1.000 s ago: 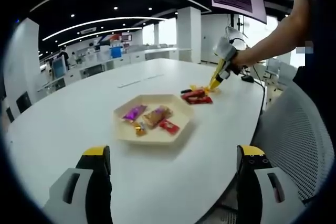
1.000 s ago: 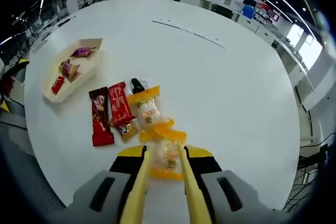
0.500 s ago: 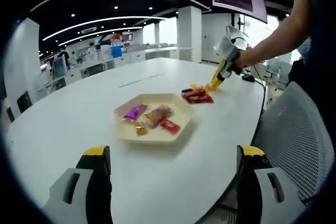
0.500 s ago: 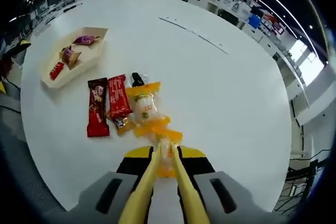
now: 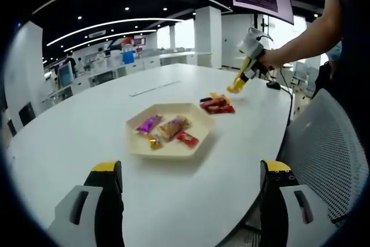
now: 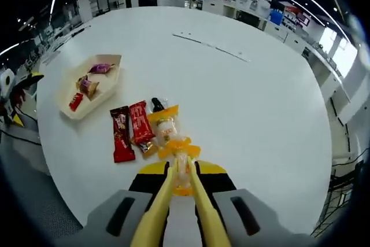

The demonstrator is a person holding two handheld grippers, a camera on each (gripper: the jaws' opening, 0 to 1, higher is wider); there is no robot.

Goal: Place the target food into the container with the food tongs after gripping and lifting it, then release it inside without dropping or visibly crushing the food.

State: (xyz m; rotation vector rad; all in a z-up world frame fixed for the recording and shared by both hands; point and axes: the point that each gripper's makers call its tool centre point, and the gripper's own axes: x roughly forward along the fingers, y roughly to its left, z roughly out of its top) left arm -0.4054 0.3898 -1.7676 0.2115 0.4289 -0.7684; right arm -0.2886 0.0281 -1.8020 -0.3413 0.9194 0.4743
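A white table [image 6: 260, 102] is seen. A cream tray [image 5: 199, 143] is filled with purple, brown and red packets. Yellow tongs [image 6: 176, 201] are closed on a yellow-and-clear packet [image 6: 180, 169].

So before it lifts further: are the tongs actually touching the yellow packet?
Touching. The right gripper view shows the yellow tongs pinched on the yellow snack packet, no gap visible.

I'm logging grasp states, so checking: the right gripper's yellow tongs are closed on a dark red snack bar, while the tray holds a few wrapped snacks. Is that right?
Not quite. In the right gripper view the yellow tongs are closed on a clear, orange-edged snack packet, not a dark red bar. The dark red bar lies on the table. The tray does hold a few wrapped snacks.
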